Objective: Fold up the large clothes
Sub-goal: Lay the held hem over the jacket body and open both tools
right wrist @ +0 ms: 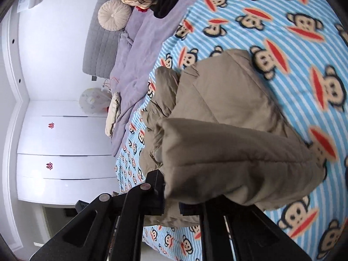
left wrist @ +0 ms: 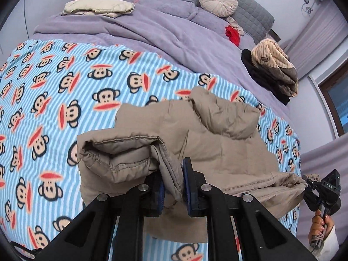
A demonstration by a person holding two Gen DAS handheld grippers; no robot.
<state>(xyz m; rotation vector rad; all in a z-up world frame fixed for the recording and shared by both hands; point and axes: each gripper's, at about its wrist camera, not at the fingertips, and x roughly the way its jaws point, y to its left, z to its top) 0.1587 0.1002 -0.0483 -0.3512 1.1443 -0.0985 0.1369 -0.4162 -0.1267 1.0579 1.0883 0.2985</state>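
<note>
Over the bed's blue-striped monkey-print blanket, a padded beige jacket is clamped by both closed hand-held grippers, left and right.

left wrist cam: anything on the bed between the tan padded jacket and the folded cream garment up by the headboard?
No objects. In the left wrist view, only monkey-print striped blanket and rumpled lilac duvet lie between the tan padded jacket and folded cream garment.

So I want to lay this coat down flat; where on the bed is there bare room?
The monkey-print blue striped blanket is bare left of the tan padded coat, up to the lilac duvet. Crowded: the far right edge, with the piled striped and black clothes.
</note>
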